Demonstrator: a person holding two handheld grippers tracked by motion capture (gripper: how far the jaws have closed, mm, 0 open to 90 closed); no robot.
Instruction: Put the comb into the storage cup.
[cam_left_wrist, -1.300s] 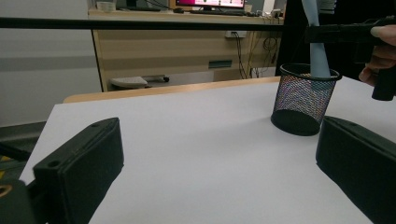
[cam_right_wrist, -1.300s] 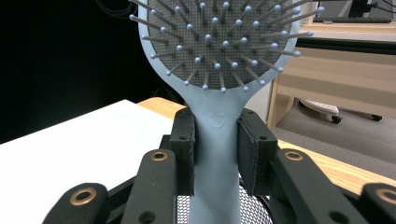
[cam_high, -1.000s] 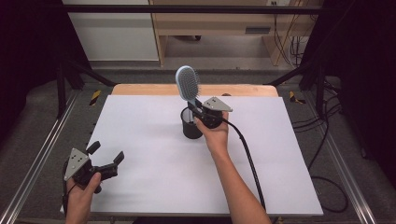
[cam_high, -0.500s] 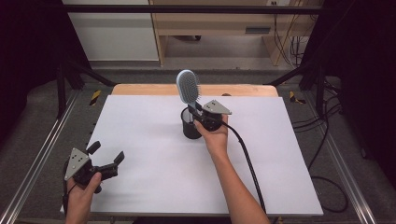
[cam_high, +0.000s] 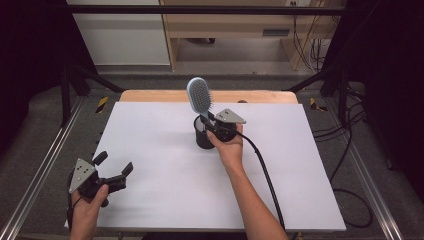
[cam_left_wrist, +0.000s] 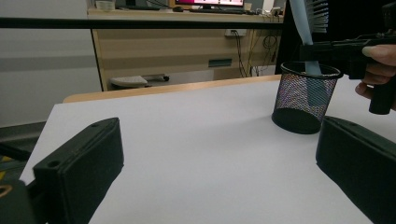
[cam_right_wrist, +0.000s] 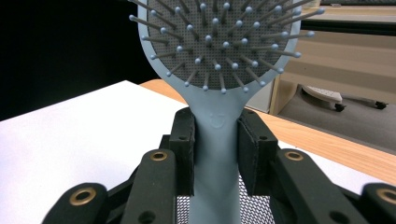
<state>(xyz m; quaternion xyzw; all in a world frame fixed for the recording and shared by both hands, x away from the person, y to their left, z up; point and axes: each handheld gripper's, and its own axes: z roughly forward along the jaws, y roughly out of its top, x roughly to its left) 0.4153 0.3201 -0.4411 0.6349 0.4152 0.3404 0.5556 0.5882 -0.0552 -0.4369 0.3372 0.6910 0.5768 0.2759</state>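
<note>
1. The right gripper (cam_high: 214, 124) has its jaws squeezed on the neck of the blue hairbrush (cam_high: 199, 96). The brush stands upright with its handle down in the black mesh cup (cam_high: 202, 139), near the back middle of the white desk (cam_high: 165, 165).
2. The left gripper (cam_high: 112, 170) rests near the front left corner, jaws wide apart, holding nothing.
3. The cup looks light. A sideways pull could tip it over.
4. If the jaws let go while the brush leans, it might topple the cup.
</note>
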